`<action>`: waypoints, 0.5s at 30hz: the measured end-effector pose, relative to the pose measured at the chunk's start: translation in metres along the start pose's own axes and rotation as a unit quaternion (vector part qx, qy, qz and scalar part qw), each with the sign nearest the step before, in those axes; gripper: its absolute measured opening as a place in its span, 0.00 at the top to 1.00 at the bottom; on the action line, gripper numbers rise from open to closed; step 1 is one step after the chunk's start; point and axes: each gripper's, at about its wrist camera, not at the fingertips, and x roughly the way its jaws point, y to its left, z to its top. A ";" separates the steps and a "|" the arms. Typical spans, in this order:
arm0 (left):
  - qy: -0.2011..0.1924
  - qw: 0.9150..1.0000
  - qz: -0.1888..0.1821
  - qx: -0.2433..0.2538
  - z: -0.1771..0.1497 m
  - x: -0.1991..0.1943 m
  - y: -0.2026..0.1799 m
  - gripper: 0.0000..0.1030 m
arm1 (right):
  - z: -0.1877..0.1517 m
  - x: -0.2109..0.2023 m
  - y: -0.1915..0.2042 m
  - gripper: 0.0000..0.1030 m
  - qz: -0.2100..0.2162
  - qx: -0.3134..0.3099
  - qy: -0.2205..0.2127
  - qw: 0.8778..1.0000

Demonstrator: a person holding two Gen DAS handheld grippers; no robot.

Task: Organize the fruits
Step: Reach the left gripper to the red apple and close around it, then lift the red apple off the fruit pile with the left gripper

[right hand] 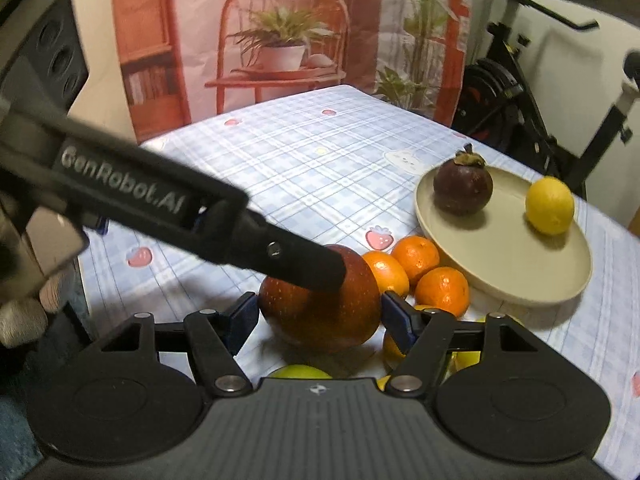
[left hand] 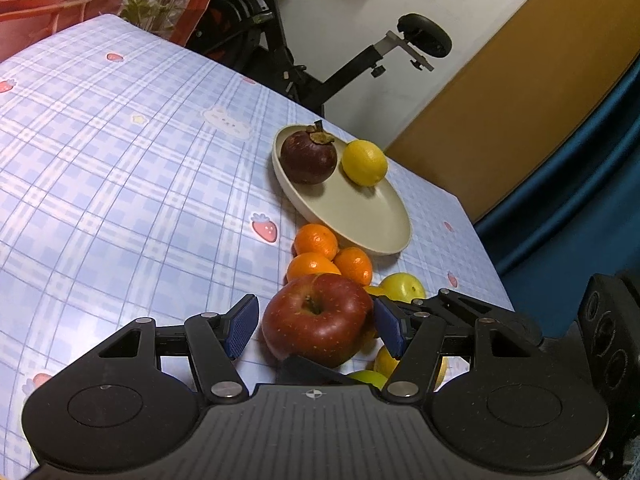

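A red apple (left hand: 318, 320) (right hand: 320, 316) sits among the loose fruit, and both grippers are around it. My right gripper (right hand: 316, 304) is shut on it, a blue pad against each side. My left gripper (left hand: 316, 312) is open: its right pad touches the apple, while its left pad stands a sliver off. One left finger (right hand: 304, 264) rests on the apple's top. A right finger (left hand: 304, 366) shows under the apple's near side. Three oranges (left hand: 316, 240) (right hand: 416, 256) lie just behind the apple. The beige plate (left hand: 360, 208) (right hand: 500, 264) holds a mangosteen (left hand: 308, 156) (right hand: 462, 188) and a lemon (left hand: 364, 162) (right hand: 550, 204).
Yellow-green fruits (left hand: 402, 286) (right hand: 300, 372) lie under and beside the grippers. The checked tablecloth (left hand: 120, 160) stretches bare to the left. An exercise bike (left hand: 320, 60) stands past the table's far edge. A gloved hand (right hand: 24, 320) holds the left gripper.
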 end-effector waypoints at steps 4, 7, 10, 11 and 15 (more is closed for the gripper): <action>0.002 1.000 -0.007 -0.008 -0.001 0.005 0.002 0.33 | -0.001 -0.002 -0.001 0.33 0.002 0.008 -0.006 1.000; 0.008 1.000 -0.012 -0.007 -0.002 0.007 0.002 0.33 | -0.004 -0.006 0.001 0.33 0.004 0.011 -0.009 1.000; 0.009 1.000 -0.014 -0.007 -0.004 0.009 0.002 0.32 | -0.007 -0.007 0.002 0.33 0.005 0.014 -0.011 1.000; 0.009 1.000 -0.015 -0.008 -0.004 0.010 0.003 0.32 | -0.007 -0.008 0.003 0.33 0.004 0.013 -0.012 1.000; 0.012 1.000 -0.017 -0.009 -0.005 0.011 0.004 0.31 | -0.007 -0.008 0.006 0.33 0.002 0.010 -0.013 1.000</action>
